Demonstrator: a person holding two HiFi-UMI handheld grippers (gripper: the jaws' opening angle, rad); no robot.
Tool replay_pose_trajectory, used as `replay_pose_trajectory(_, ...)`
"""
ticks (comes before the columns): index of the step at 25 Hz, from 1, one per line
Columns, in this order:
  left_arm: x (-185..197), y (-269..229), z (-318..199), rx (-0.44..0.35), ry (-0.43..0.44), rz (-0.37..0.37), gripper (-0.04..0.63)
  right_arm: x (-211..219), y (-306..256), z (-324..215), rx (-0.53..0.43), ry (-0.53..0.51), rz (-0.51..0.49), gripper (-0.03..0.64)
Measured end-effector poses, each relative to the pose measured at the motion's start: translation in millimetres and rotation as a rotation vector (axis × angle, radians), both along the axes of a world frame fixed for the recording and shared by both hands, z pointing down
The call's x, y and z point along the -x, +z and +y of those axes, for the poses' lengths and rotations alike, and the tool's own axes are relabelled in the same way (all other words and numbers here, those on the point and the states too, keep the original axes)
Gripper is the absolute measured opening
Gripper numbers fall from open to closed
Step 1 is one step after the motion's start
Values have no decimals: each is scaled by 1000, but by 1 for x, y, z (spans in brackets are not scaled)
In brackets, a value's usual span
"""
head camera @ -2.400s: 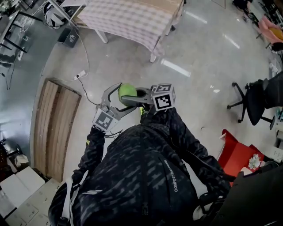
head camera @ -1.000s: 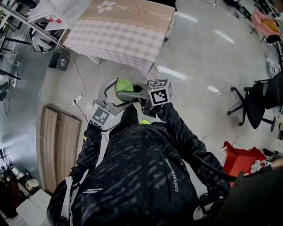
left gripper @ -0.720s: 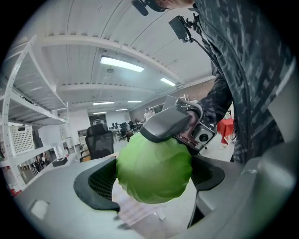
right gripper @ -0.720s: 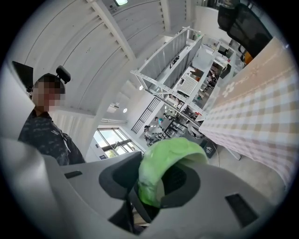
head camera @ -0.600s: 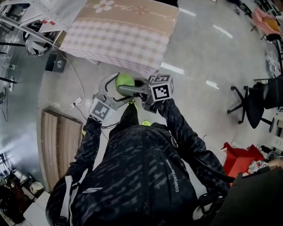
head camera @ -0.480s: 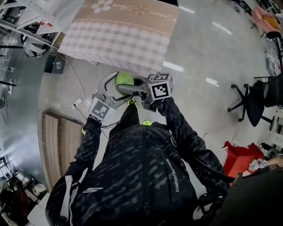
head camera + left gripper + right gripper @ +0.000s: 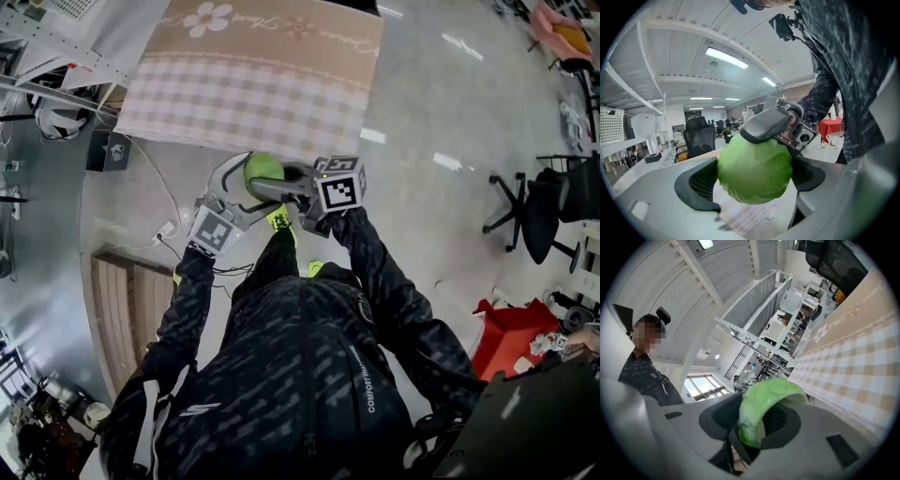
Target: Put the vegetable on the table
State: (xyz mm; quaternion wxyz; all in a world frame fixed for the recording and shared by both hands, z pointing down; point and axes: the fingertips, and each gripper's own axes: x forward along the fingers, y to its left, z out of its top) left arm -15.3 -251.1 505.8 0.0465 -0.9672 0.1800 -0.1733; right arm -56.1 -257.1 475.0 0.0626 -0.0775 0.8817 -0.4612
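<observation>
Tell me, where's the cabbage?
Mid head view, the cabbage is clamped between the left gripper and right gripper, just before the checked table.

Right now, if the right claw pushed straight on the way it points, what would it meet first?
The green cabbage, gripped in the right claw itself. Directly beyond is hidden by it; the checked-cloth table shows off to one side, so it is probably not in line.

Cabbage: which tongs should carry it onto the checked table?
Left, probably. The cabbage sits centred between the left tongs, with the table ahead of them. The right tongs also grip it, but cross in from the side.
</observation>
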Motion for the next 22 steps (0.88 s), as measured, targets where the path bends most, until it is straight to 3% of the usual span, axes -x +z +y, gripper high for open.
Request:
replay_pose_trajectory(4, 26, 10, -32, 29, 3, 13, 474, 27, 11, -34, 18, 12, 20, 118)
replay_pose_trajectory(22, 40, 67, -111, 39, 60, 13, 462, 40, 69, -118, 68, 59, 104, 127)
